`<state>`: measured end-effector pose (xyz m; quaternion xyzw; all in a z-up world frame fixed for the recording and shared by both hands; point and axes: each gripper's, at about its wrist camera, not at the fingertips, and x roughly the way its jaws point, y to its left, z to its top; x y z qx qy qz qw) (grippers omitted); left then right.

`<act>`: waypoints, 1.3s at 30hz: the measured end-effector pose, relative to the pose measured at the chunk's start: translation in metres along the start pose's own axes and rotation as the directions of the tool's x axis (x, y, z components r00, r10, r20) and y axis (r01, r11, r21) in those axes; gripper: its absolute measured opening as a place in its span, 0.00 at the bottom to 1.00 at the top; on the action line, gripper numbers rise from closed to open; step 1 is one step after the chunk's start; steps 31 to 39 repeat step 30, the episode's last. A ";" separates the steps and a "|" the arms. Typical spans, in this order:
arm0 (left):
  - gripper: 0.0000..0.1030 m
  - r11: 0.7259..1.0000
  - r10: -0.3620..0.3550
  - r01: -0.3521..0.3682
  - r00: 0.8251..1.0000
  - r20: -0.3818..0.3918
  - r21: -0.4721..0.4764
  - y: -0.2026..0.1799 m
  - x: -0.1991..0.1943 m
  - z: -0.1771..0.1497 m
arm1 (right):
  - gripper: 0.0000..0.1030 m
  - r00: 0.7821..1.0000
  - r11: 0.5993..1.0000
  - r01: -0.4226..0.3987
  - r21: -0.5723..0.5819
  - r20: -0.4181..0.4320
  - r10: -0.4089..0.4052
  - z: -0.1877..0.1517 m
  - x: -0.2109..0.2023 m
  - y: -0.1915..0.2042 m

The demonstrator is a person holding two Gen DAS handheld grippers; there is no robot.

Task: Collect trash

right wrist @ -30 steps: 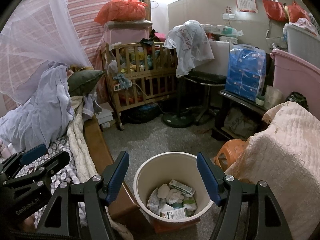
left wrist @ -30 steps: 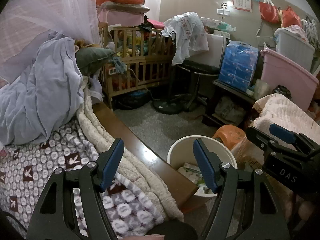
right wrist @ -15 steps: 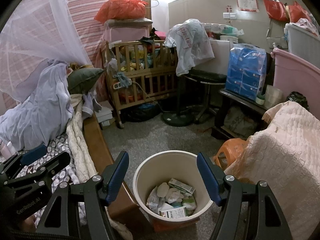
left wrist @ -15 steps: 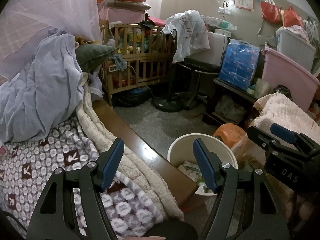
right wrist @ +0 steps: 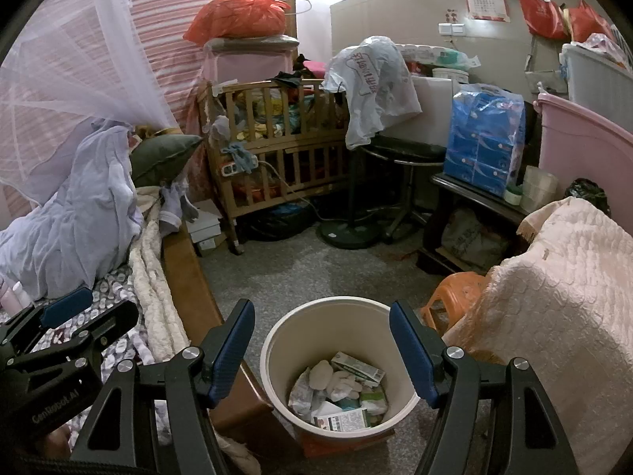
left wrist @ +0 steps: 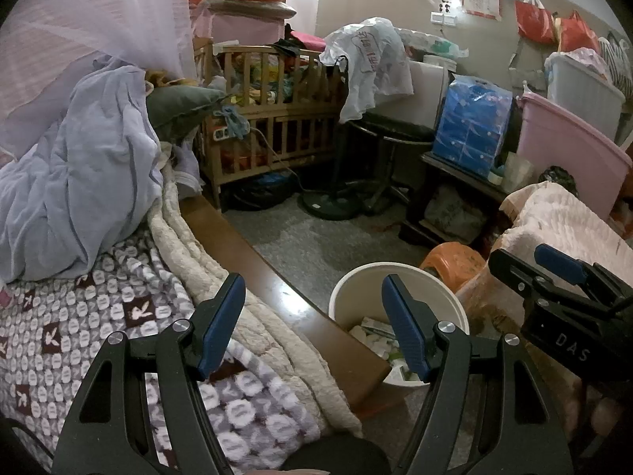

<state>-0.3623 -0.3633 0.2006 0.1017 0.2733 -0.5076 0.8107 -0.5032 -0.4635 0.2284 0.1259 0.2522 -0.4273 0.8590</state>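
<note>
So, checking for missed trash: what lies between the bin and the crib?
Only bare grey floor between bin and crib, clearest in the right wrist view.

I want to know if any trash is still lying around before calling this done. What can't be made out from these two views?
- Floor beside the bed: hidden by the wooden bed frame in the left view.
- Bottom of the bin: covered by boxes and wrappers, right view.
- Under the crib: too dark in both views.
- Behind the orange stool: blocked by the pink blanket.
</note>
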 end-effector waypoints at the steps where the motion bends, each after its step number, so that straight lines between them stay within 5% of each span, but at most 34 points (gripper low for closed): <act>1: 0.69 1.000 0.000 0.000 1.000 0.000 0.000 0.000 0.000 0.000 | 0.66 1.000 1.000 -0.001 0.002 -0.002 0.001 -0.001 0.000 -0.002; 39: 0.69 1.000 0.002 -0.002 1.000 -0.023 -0.019 0.012 0.006 -0.003 | 0.67 0.999 1.000 -0.008 -0.027 -0.040 0.007 -0.001 0.014 0.004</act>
